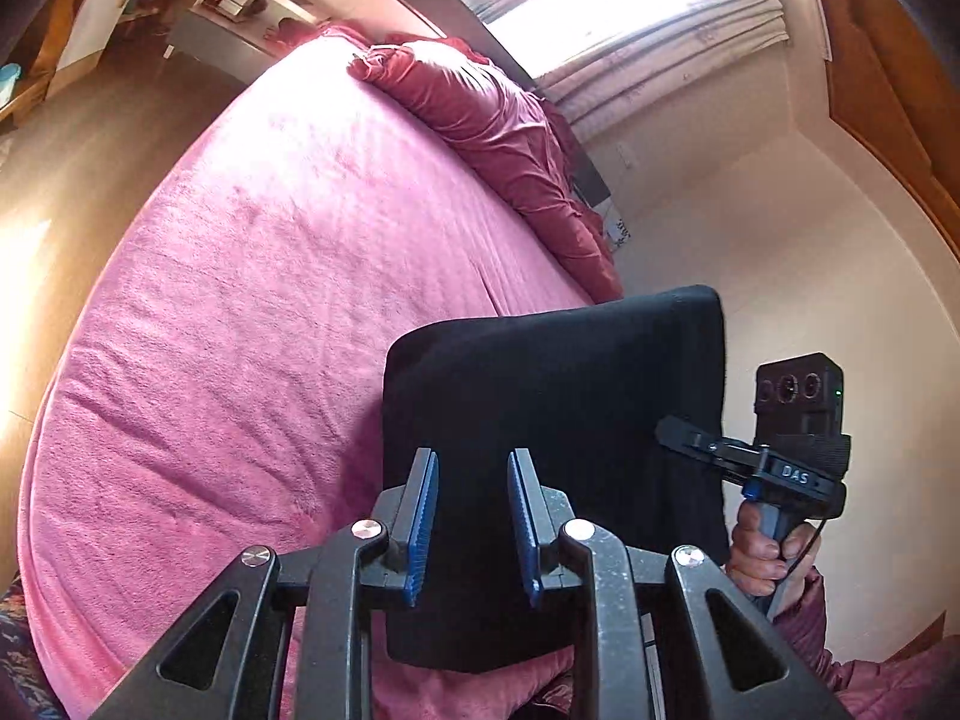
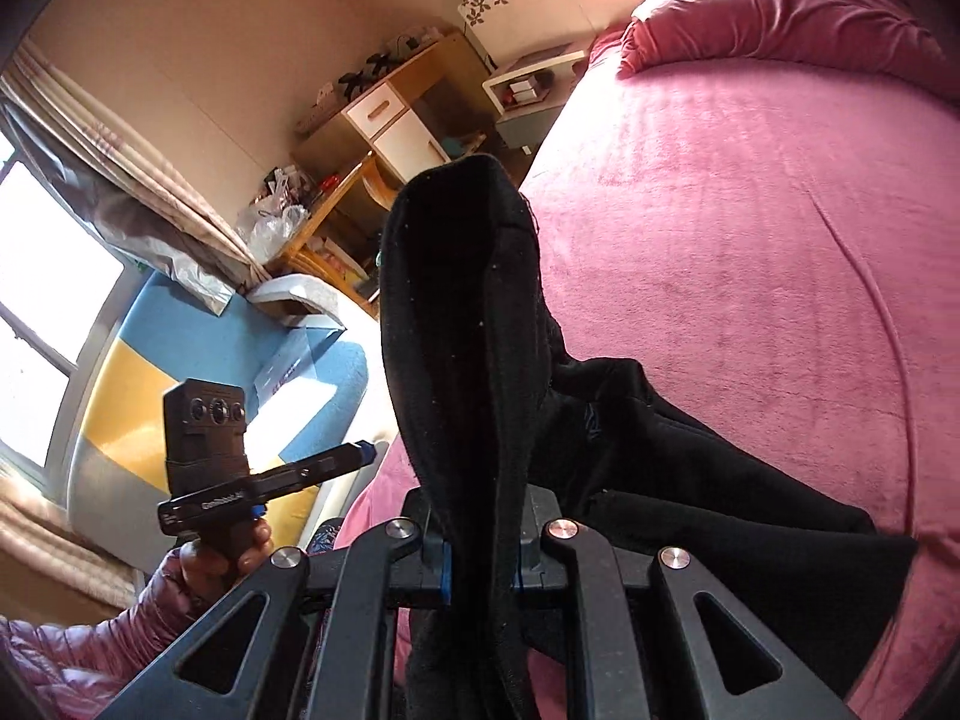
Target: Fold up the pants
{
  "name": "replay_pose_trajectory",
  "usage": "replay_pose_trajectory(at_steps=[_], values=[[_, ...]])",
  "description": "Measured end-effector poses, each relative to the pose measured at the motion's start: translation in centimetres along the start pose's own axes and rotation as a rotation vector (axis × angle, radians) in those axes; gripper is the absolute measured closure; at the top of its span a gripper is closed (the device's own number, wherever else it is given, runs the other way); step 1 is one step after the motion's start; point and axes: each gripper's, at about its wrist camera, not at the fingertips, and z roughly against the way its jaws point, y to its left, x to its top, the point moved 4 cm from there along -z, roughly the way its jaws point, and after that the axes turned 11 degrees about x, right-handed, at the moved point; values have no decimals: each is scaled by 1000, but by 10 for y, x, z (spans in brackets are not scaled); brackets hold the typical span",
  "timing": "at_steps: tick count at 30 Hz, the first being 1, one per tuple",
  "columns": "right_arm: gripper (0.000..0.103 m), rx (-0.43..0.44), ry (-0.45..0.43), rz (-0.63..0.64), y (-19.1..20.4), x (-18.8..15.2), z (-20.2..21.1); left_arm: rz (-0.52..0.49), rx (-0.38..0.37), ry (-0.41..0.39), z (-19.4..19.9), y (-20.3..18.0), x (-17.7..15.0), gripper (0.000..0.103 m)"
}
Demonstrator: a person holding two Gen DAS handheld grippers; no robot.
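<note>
The black pants (image 1: pixel 558 420) hang folded above the pink bed (image 1: pixel 270 300). My left gripper (image 1: pixel 471 471) is open, its blue pads (image 1: pixel 423 516) apart in front of the cloth and holding nothing. My right gripper (image 2: pixel 480 570) is shut on the black pants (image 2: pixel 462 360), which rise in a thick fold from between its fingers; the rest of the cloth (image 2: pixel 720 504) lies on the bed to the right. In the left wrist view my right gripper (image 1: pixel 678 429) meets the right edge of the pants. My left gripper also shows in the right wrist view (image 2: pixel 366 450), left of the pants.
A red pillow (image 1: pixel 498 138) lies at the head of the bed. A bright window with curtains (image 1: pixel 630 12) is behind it. In the right wrist view a wooden desk (image 2: pixel 384 114), a small nightstand (image 2: pixel 528 90) and a blue-and-yellow seat (image 2: pixel 210 372) stand beside the bed (image 2: pixel 750 210).
</note>
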Motion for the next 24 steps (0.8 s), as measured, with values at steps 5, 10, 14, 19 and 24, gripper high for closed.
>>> replay_pose_trajectory(at_steps=[5,10,14,19,24], values=[[91,-26,-61,-75,-29,-19,39,-52,2,58,-40,-27,-13,79],[91,-76,-96,-179,-71,-48,61,-121,10,128,-68,-52,-31,79],[91,-94,-122,-251,-102,-69,75,-165,17,186,-87,-64,-46,79],[91,-144,-132,-330,-146,-96,86,-225,38,269,-109,-76,-71,79],[91,-165,-135,-437,-187,-122,85,-300,79,346,-129,-85,-100,79]])
